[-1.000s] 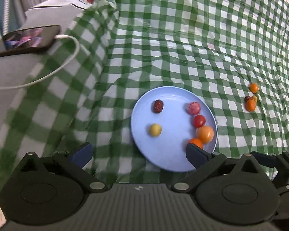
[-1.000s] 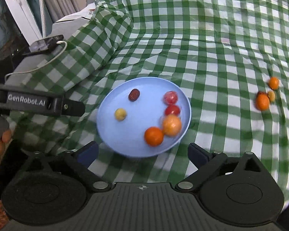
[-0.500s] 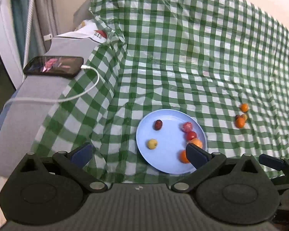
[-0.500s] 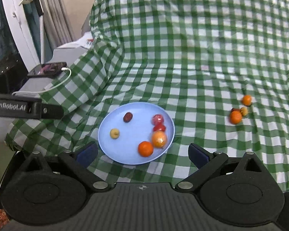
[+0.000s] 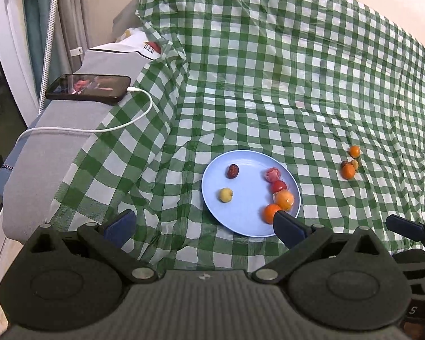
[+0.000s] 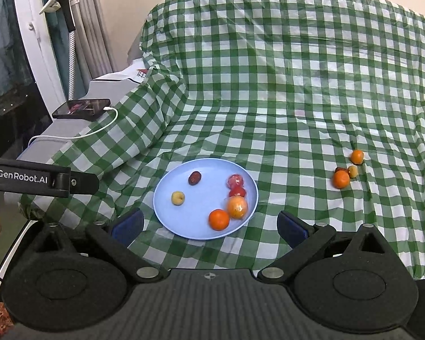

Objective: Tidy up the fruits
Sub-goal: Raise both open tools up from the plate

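Note:
A light blue plate [image 5: 249, 221] [image 6: 167, 206] lies on the green checked cloth. It holds several small fruits: two oranges [image 6: 218, 219], red ones [image 6: 235, 181], a dark date [image 6: 194, 177] and a yellow one [image 6: 178, 198]. A small cluster of loose fruits [image 5: 350, 164] [image 6: 345, 171] lies on the cloth to the right. My left gripper [image 5: 202, 225] is open and empty, held above the plate's near edge. My right gripper [image 6: 209, 223] is open and empty, also near the plate's front.
A phone [image 5: 87, 88] [image 6: 82, 109] with a white charging cable lies on a grey ledge at the left. The checked cloth [image 5: 297, 85] drapes over a raised back. The left gripper's arm [image 6: 42, 180] shows in the right wrist view.
Both grippers have pulled back and up from the plate, so the plate and fruits look smaller and farther. Both stay open. The fruits have not moved.

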### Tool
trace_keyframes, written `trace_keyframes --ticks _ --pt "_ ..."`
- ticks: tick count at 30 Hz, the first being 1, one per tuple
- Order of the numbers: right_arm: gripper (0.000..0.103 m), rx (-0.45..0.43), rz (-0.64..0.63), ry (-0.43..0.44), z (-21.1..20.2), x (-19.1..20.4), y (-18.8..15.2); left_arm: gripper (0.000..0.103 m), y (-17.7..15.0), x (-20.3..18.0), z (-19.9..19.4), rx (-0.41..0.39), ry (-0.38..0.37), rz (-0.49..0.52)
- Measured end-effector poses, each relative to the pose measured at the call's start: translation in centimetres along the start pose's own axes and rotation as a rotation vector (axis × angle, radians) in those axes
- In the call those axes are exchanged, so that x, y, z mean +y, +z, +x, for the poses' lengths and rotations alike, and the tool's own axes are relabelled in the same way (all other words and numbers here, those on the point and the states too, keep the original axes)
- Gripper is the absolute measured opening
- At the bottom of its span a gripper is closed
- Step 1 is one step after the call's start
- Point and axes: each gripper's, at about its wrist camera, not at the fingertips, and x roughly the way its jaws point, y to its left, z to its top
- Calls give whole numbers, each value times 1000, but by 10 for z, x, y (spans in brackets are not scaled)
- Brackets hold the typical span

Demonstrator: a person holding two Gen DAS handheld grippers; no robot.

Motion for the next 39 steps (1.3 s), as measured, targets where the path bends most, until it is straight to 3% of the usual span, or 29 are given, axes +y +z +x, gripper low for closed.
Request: trace_keyframes --ticks 39 --pt "100 89 65 39 35 -19 -8 103 12 -3 42 80 40 23"
